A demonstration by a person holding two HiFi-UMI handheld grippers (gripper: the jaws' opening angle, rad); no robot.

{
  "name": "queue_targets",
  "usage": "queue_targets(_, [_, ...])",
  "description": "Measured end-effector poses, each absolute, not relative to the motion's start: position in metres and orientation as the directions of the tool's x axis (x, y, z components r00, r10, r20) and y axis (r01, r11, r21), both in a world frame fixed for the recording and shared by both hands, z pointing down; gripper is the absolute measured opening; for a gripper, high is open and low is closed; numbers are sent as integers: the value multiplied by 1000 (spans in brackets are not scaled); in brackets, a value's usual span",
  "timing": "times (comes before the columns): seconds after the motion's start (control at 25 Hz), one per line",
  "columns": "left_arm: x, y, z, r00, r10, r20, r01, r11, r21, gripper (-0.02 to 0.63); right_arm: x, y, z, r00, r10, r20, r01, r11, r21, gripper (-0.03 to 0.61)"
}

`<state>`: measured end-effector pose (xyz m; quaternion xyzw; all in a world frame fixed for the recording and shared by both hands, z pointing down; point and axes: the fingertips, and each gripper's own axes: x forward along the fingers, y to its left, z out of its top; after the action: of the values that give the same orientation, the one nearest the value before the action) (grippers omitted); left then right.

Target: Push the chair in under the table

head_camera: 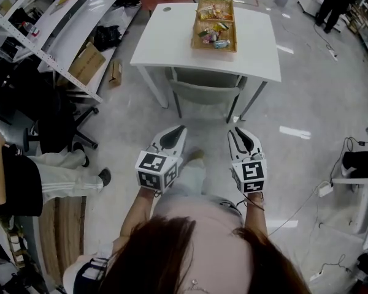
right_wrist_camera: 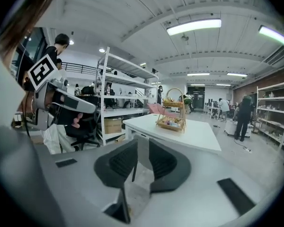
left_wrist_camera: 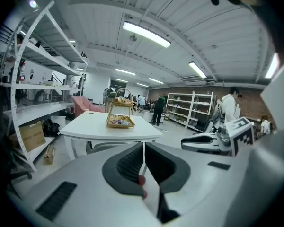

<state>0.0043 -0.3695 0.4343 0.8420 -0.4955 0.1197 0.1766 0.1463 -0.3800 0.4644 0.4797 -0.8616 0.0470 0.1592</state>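
Chair (head_camera: 203, 90) sits largely under the table (head_camera: 172, 38); we judge it light and rigid, best pushed at the backrest; left gripper (head_camera: 181, 129) clenched empty; right gripper (head_camera: 237, 130) slightly parted, empty; both clear of it.

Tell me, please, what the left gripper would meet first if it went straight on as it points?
Probably the chair, its backrest at the table edge; the left gripper, shut and empty, aims at it. Depth is unclear: the floor might come first.
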Motion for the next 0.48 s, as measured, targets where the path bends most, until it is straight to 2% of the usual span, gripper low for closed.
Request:
queue_targets(0.2, [9, -331, 424, 462, -821, 336, -887, -436, 153, 9, 153, -346, 454, -491, -826, 279, -844, 530, 86, 78])
queue_targets(0.48, [3, -277, 407, 448, -836, 316, -893, -403, 199, 9, 142, -305, 435, -497, -833, 244, -839, 532, 109, 43])
